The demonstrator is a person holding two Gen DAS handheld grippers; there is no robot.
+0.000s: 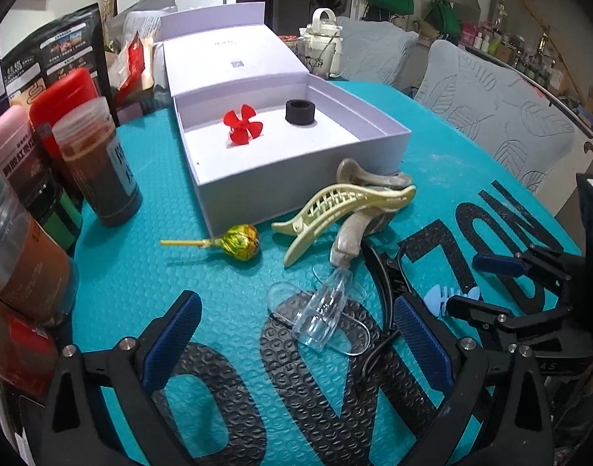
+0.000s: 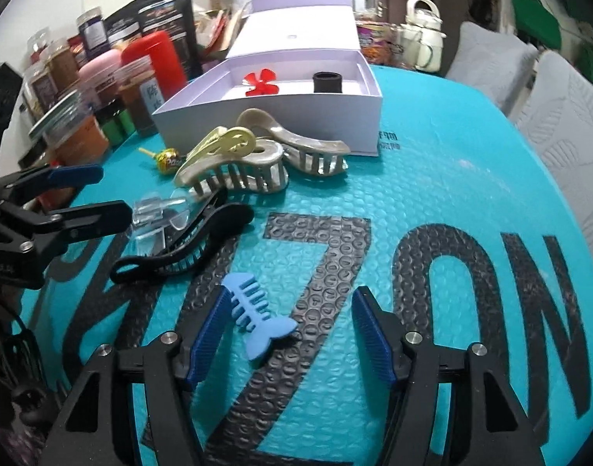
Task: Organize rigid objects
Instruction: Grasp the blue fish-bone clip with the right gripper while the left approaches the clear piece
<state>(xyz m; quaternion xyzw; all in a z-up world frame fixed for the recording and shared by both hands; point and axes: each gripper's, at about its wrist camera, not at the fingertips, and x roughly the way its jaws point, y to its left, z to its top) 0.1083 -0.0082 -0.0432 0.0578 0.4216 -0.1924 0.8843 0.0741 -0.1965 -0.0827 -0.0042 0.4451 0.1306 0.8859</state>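
An open lavender box [image 1: 296, 171] [image 2: 281, 112] holds a red flower clip [image 1: 242, 124] [image 2: 260, 82] and a black ring [image 1: 300, 112] [image 2: 327, 82]. In front of it lie a cream hair clip [image 1: 335, 209] [image 2: 218, 145], beige claw clips [image 1: 358, 229] [image 2: 253, 167], a clear clip [image 1: 323, 318] [image 2: 156, 213], a black clip [image 2: 187, 248] and a wrapped lollipop [image 1: 240, 241] [image 2: 168, 160]. My left gripper [image 1: 296, 334] is open just before the clear clip. My right gripper [image 2: 290, 326] is open around a blue fishbone clip [image 2: 253, 314] [image 1: 448, 297] on the mat.
Jars and a red canister [image 1: 63, 116] [image 2: 156, 62] crowd the table's left side. Dark snack bags [image 1: 51, 54] stand behind them. A cream kettle [image 1: 323, 46] [image 2: 422, 35] stands behind the box. Grey cushioned chairs [image 1: 498, 116] [image 2: 568, 116] line the right edge.
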